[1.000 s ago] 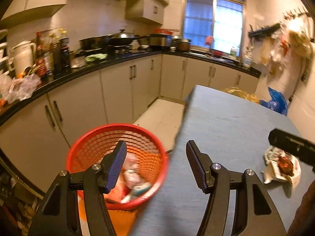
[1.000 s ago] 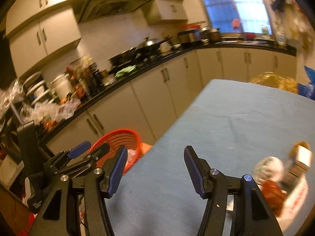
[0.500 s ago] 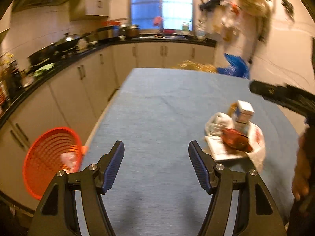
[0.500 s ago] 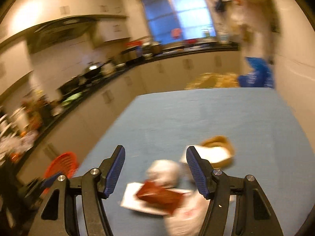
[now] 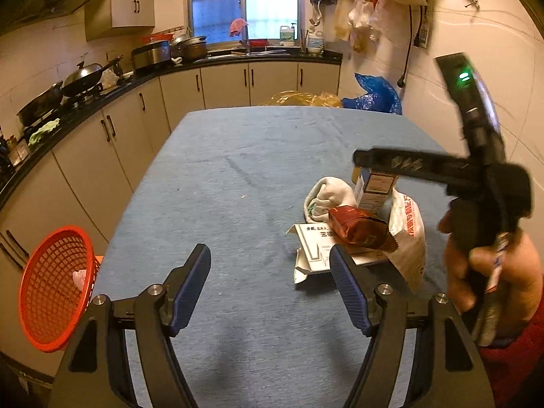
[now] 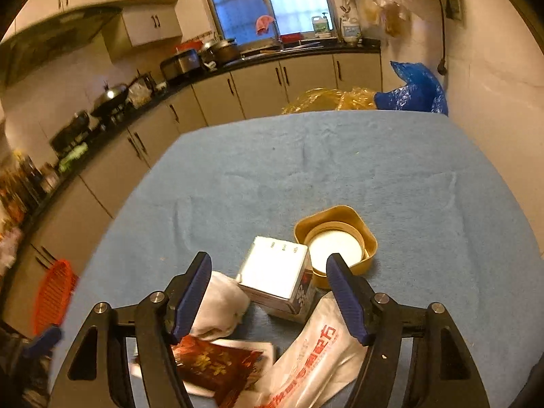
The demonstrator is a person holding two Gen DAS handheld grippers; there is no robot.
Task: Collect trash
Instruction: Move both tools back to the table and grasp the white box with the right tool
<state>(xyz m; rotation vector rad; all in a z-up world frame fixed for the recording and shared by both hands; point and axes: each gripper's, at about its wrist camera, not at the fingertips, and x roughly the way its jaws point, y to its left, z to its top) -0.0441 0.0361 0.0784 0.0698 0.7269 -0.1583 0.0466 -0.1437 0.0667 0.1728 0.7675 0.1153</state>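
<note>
Blue cloth covers the tabletop (image 5: 238, 176) in the left wrist view, where the left gripper (image 5: 270, 289) hangs with its jaws wide, having just been opening, nothing between them. The trash sits near the right edge: a white wad (image 5: 328, 199), a red packet (image 5: 360, 229) on flat paper (image 5: 311, 248), a small carton (image 5: 375, 192) and a white plastic bag (image 5: 408, 234). An orange basket (image 5: 51, 289) stands off the left edge. In the right wrist view, the right gripper (image 6: 268, 294) is also spread wide, just opening, gripping nothing, above the carton (image 6: 275, 277); a yellow tub (image 6: 340, 241) lies just beyond, the packet (image 6: 214, 367) and bag (image 6: 306, 360) nearer.
</note>
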